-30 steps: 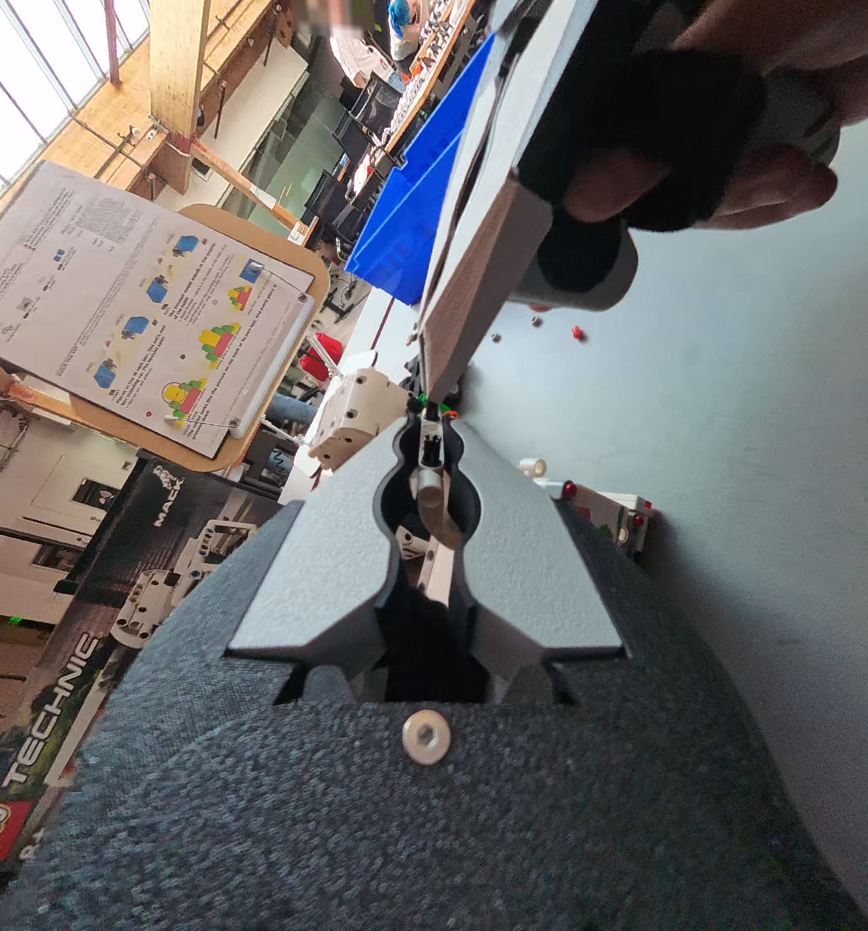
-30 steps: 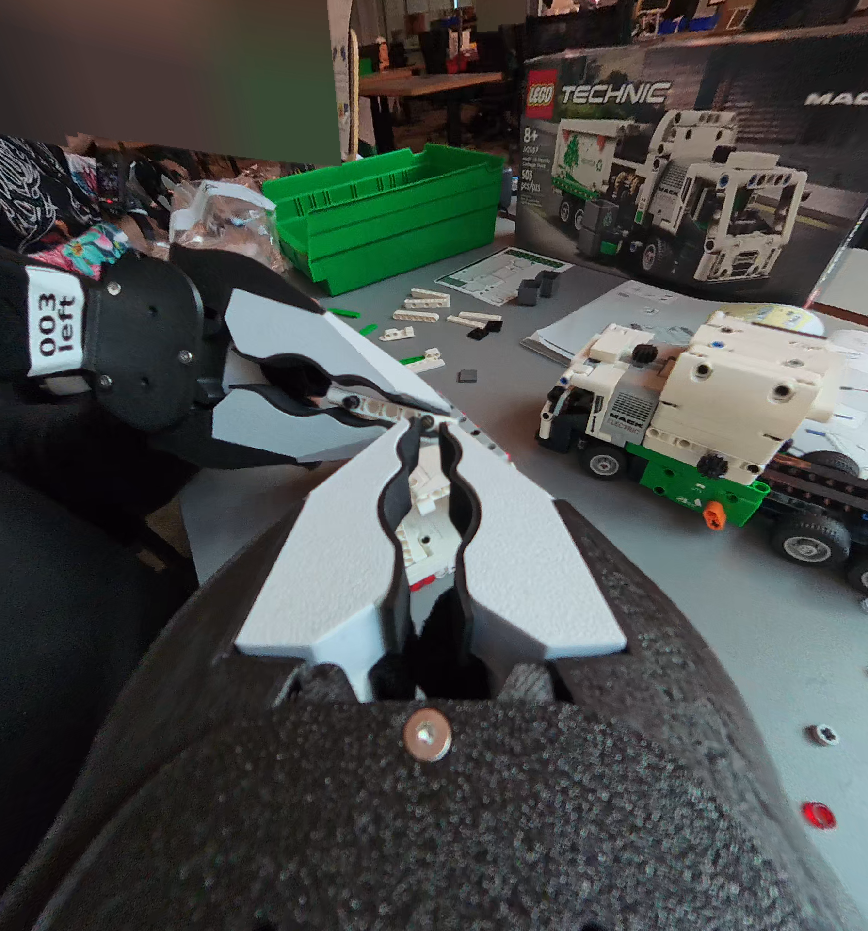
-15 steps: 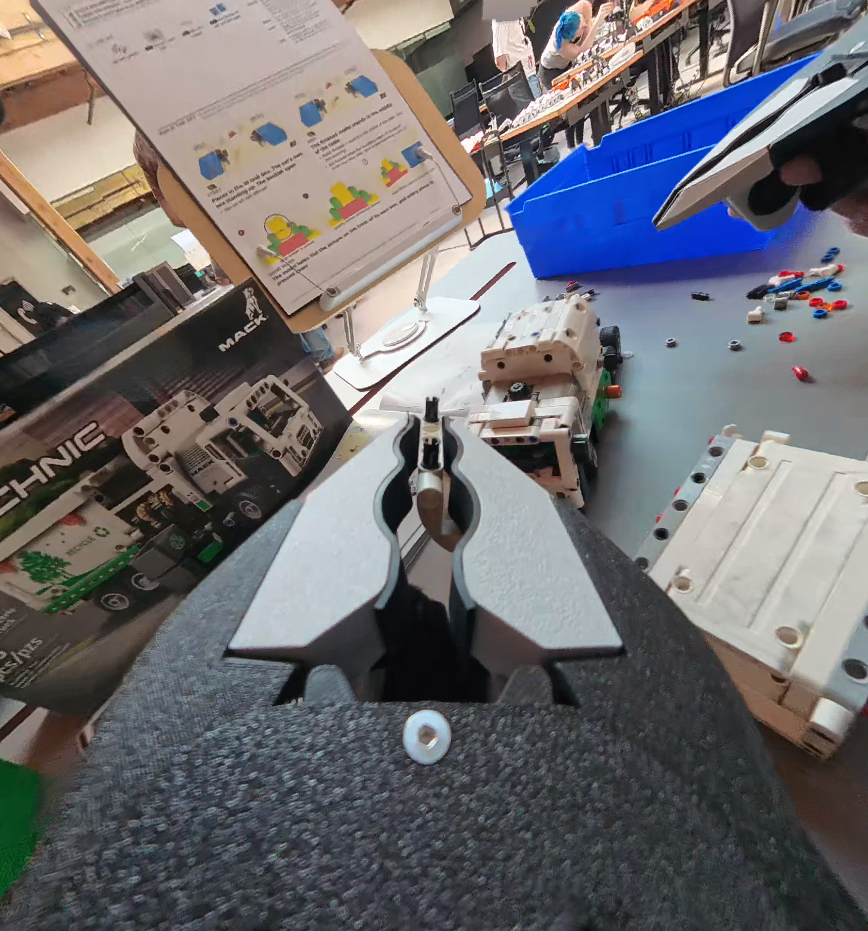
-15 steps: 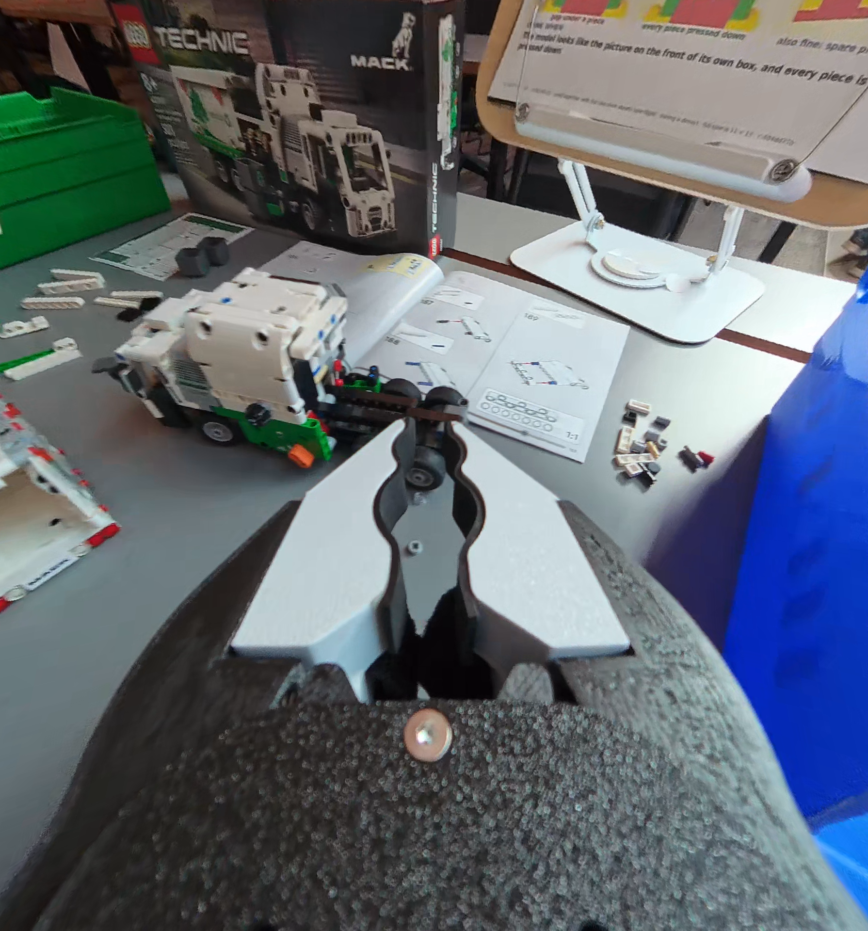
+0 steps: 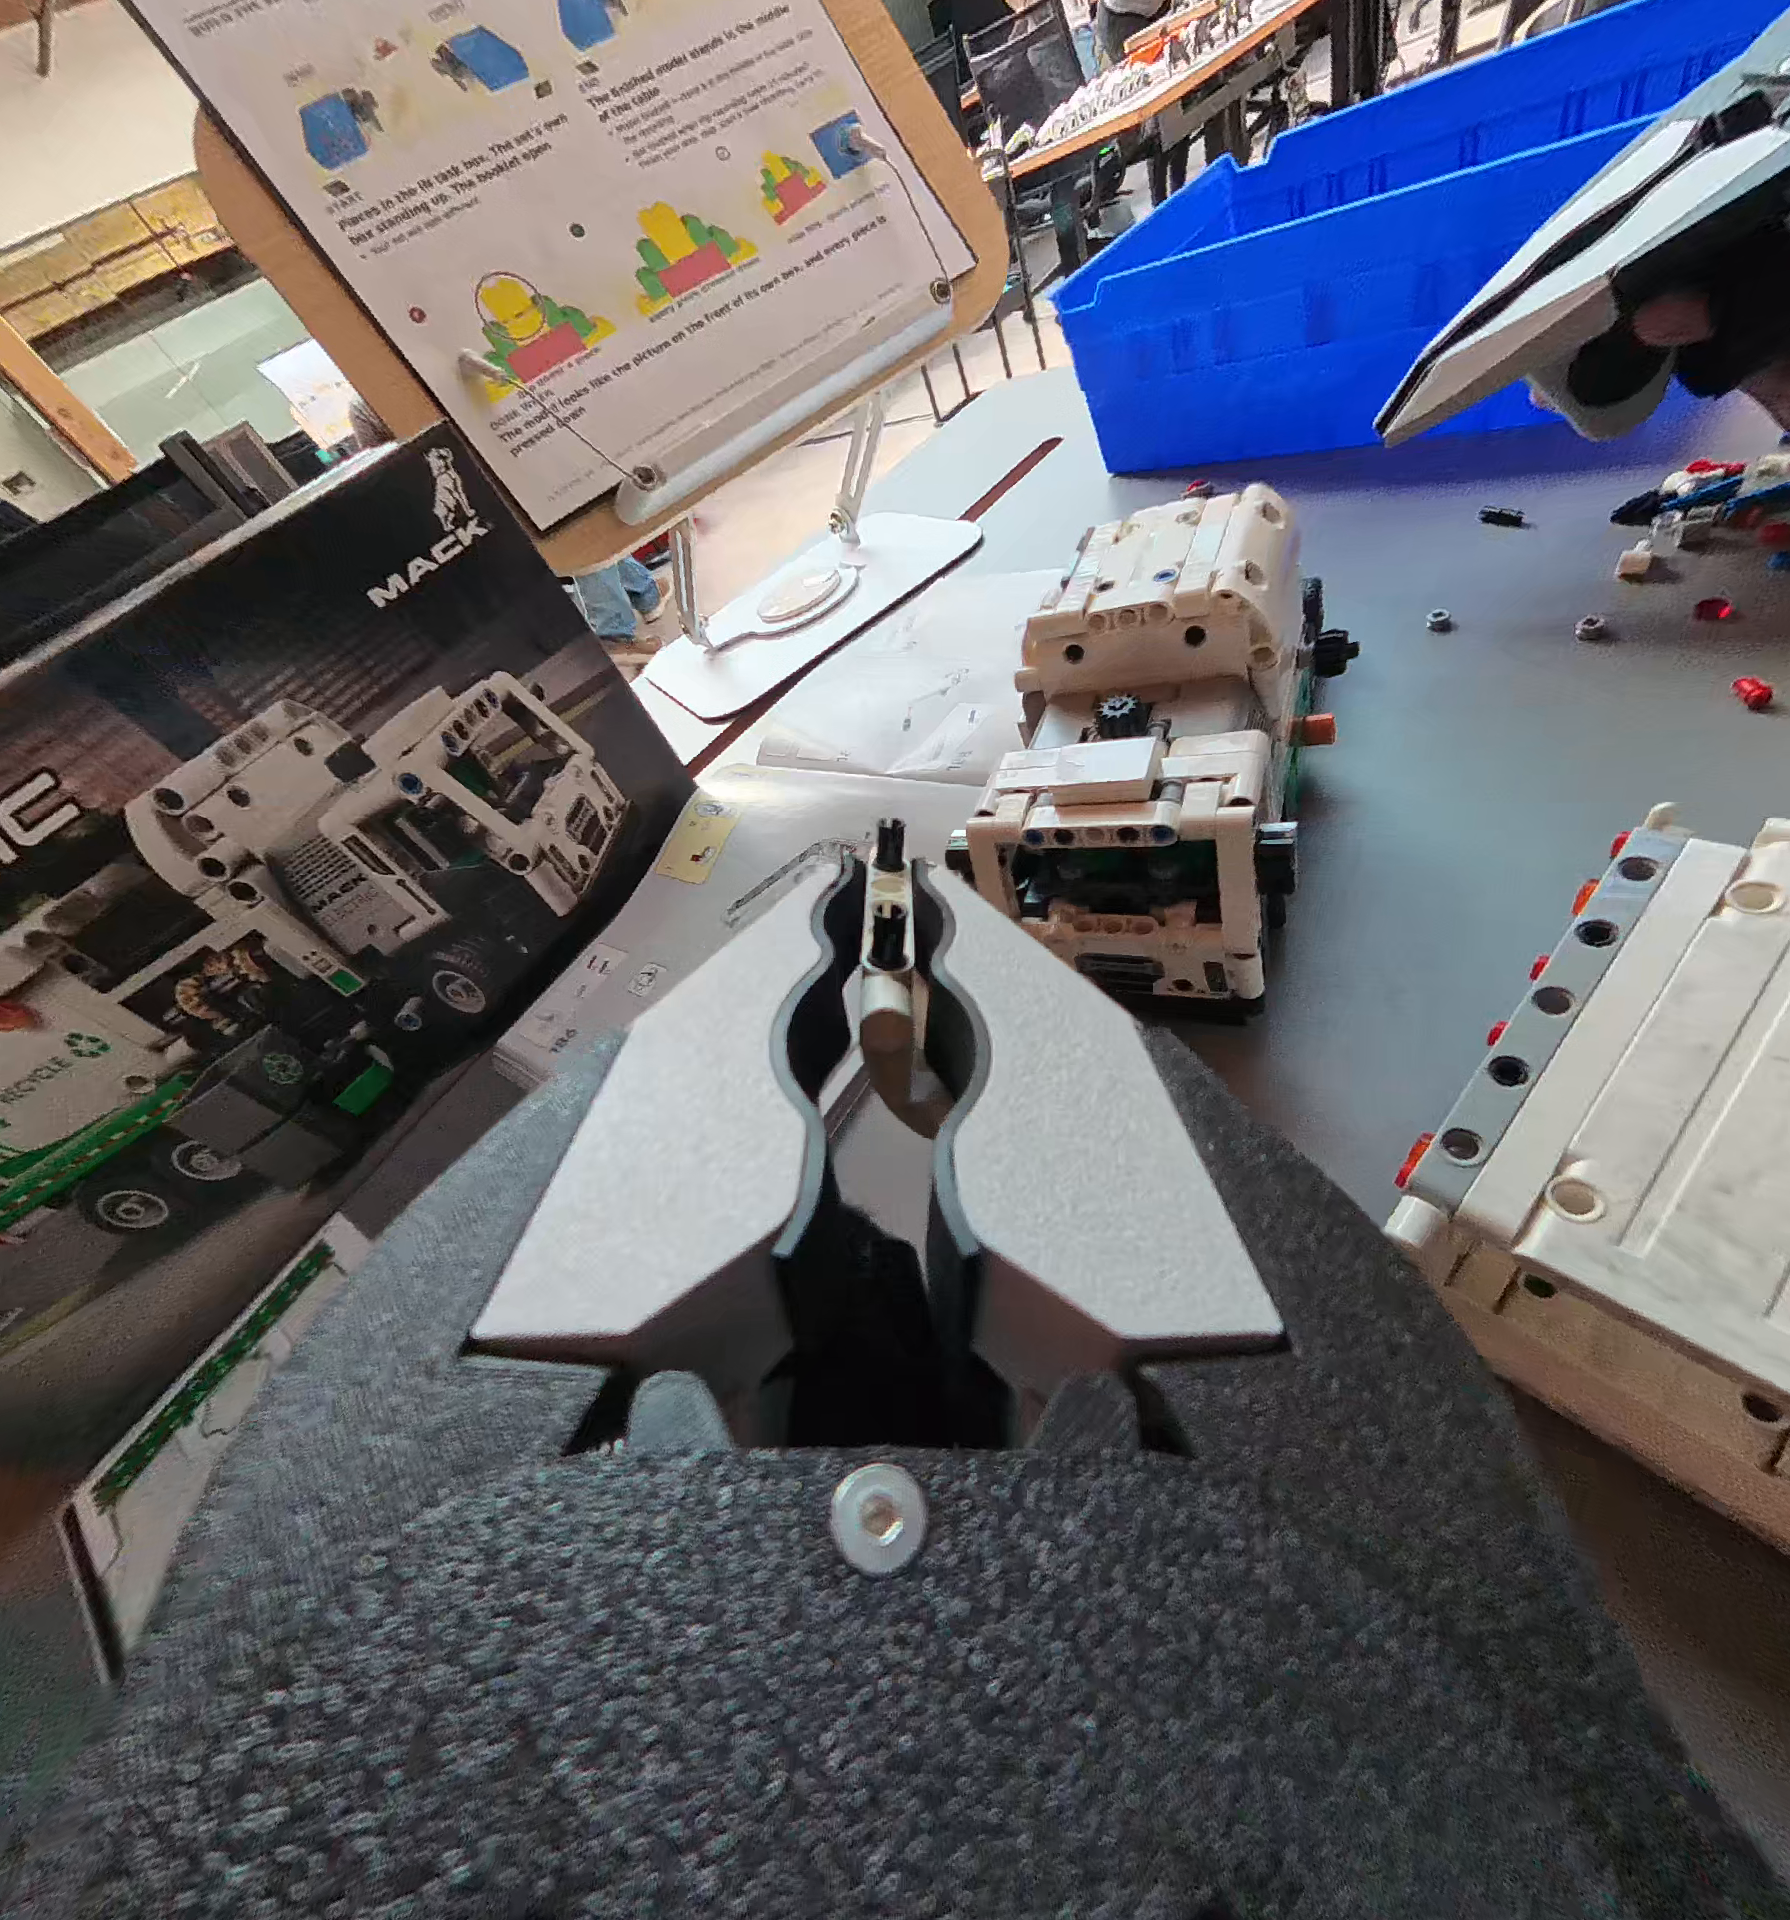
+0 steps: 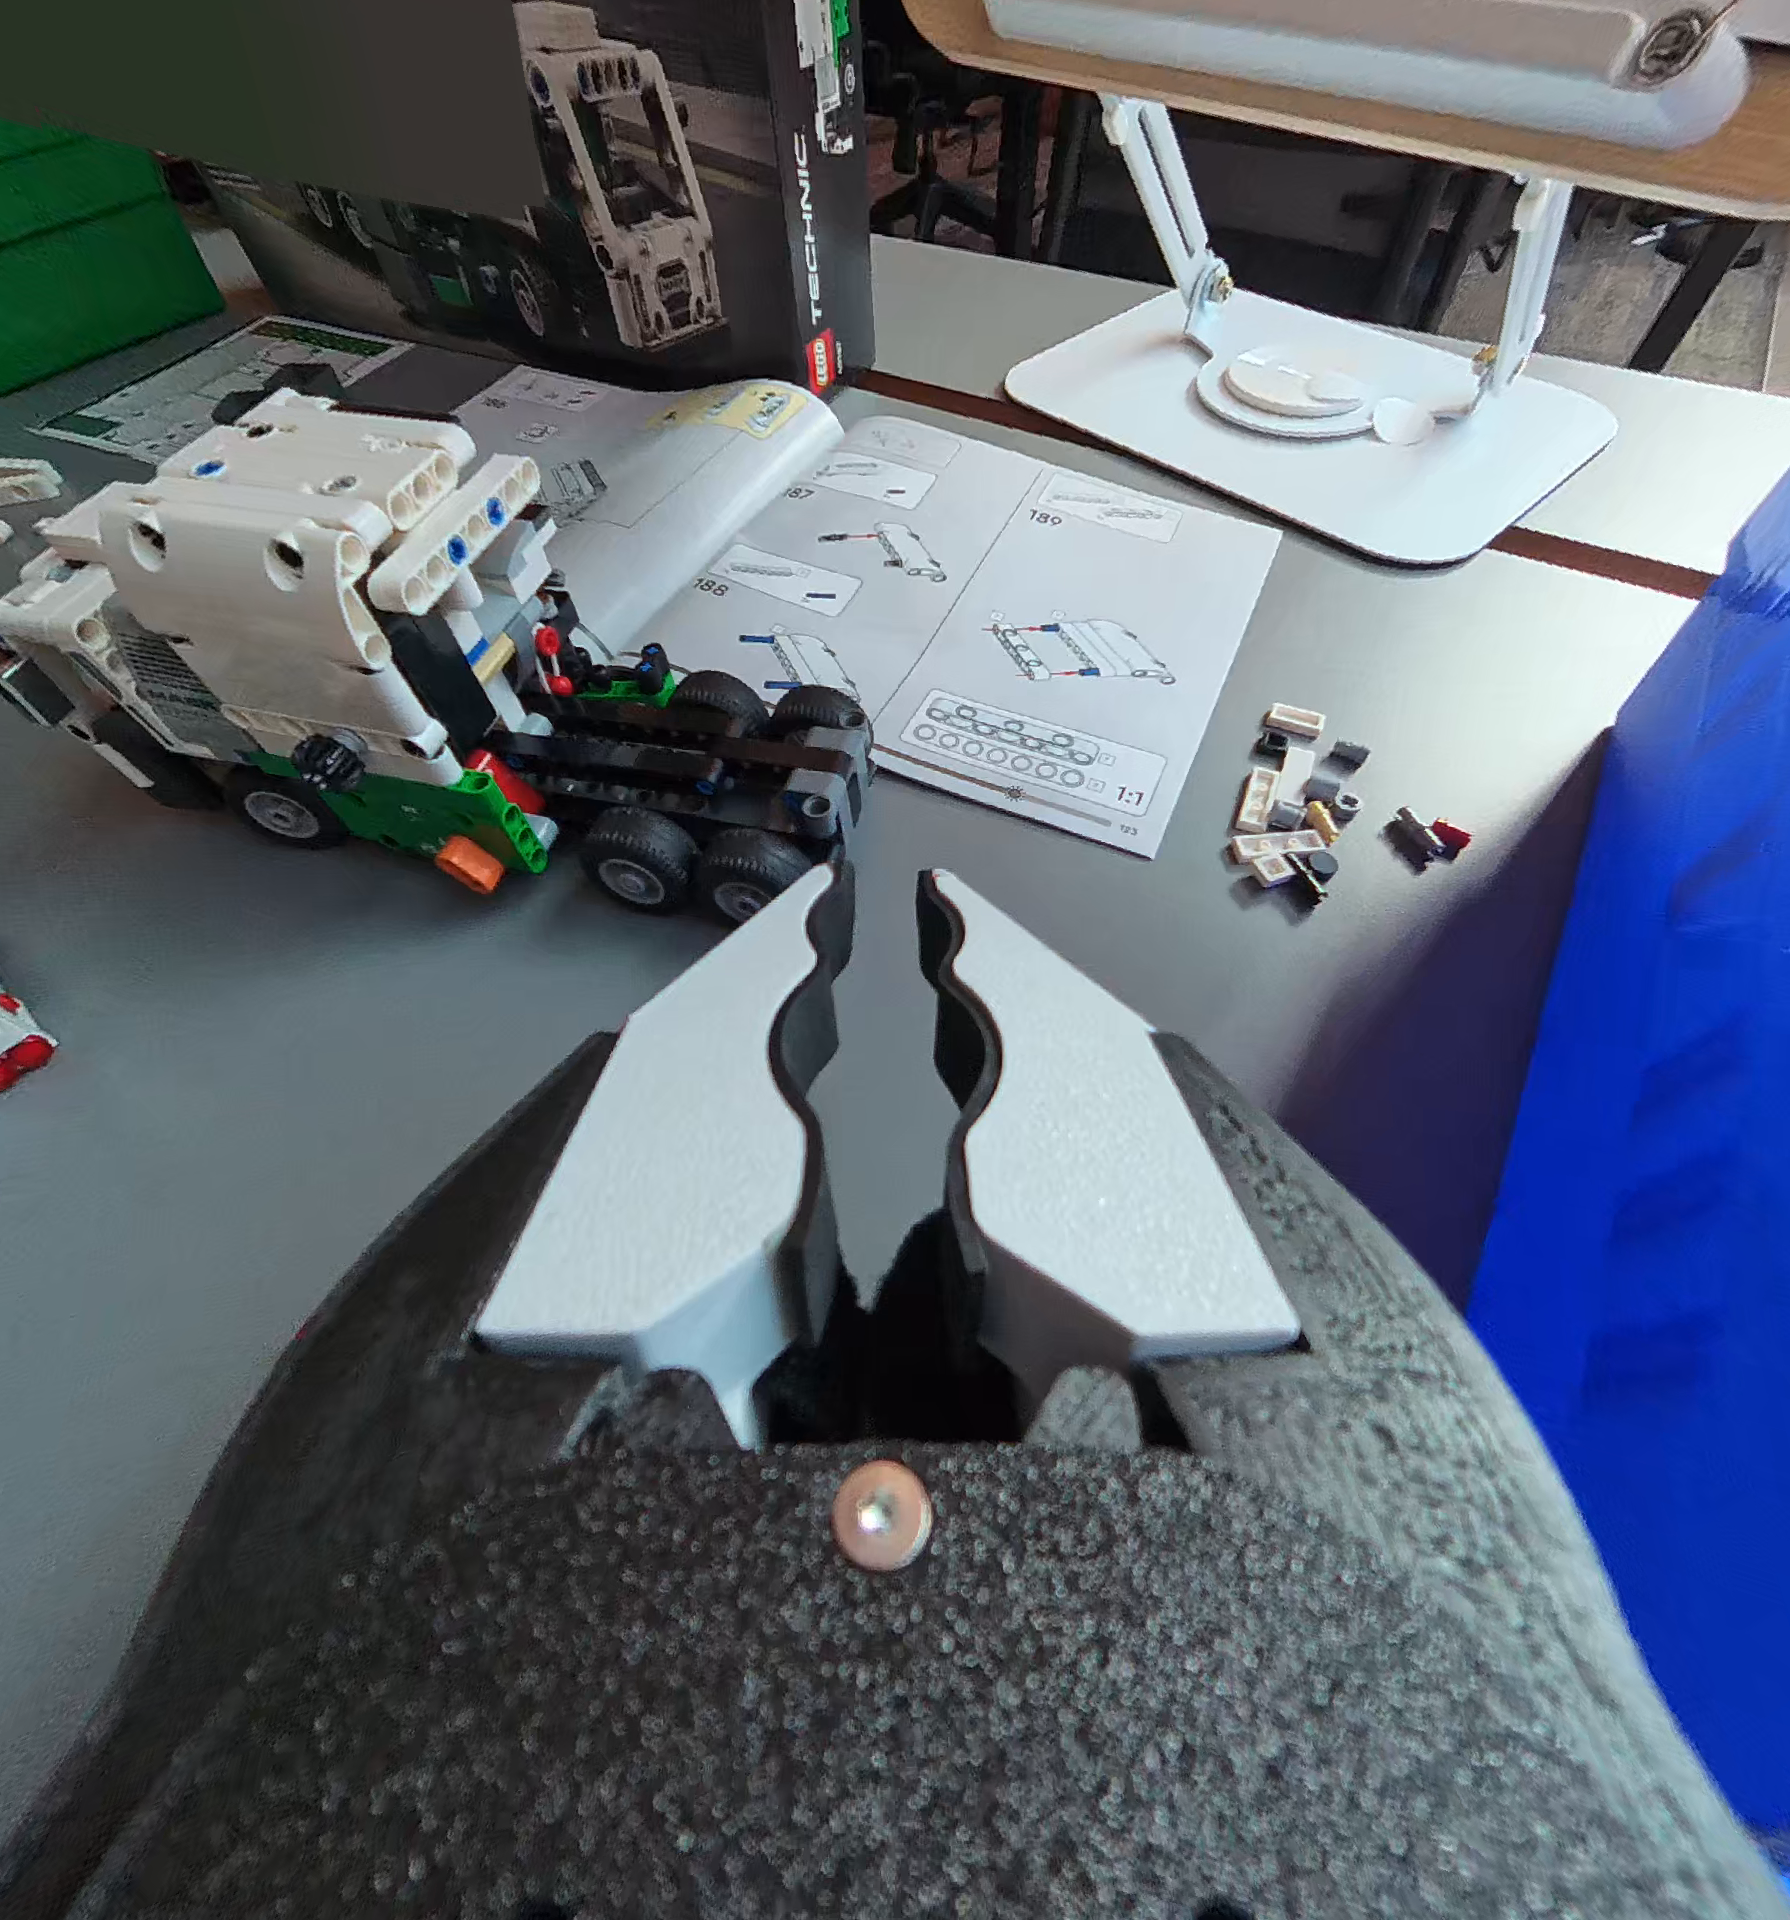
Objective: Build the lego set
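My left gripper is shut on a small white beam with a black pin at its tip, held above the open booklet. The white and green truck stands just beyond it, cab towards me. A white body panel assembly lies on the right. My right gripper is open a little and empty, over the grey table, just right of the truck's rear wheels. The right gripper also shows in the left wrist view, high on the right.
The set's box and a green bin stand at the left. The open booklet lies behind the truck. A blue bin walls the right side. Small loose pieces lie beside it. A board on a white stand stands at the back. The tips of one gripper are about 30 cm away from the tips of the other.
The two grippers have parted. The left one levelled out and moved towards the truck, still holding the beam. The right one swung right towards the blue bin and opened slightly.
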### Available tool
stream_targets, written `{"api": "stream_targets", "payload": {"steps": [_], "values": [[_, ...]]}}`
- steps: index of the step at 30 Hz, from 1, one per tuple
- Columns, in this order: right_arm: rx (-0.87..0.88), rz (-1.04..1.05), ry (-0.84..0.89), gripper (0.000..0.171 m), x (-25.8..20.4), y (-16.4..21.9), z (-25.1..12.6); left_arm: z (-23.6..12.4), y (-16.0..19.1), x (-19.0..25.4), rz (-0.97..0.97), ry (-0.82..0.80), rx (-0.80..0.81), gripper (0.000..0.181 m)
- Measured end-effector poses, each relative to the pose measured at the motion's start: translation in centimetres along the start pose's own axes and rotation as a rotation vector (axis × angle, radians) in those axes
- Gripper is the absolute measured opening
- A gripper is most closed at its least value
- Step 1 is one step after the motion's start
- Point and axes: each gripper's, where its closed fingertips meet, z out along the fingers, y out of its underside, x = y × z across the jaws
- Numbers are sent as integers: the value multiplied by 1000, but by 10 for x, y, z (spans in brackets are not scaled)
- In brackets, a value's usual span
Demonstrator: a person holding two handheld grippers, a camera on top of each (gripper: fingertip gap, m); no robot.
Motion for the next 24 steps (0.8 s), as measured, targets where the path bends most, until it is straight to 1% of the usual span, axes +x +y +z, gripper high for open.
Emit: {"api": "stream_targets", "payload": {"steps": [5, 14, 24], "values": [[-15, -53, 28, 10, 1, 2, 2, 5, 9, 6, -49, 49, -18, 4], [-12, -52, 13, 10, -2, 2, 2, 12, 24, 8, -43, 56, -74, 5], [-15, -67, 11, 9, -3, 3, 2, 15, 30, 7, -57, 64, -87, 5]]}}
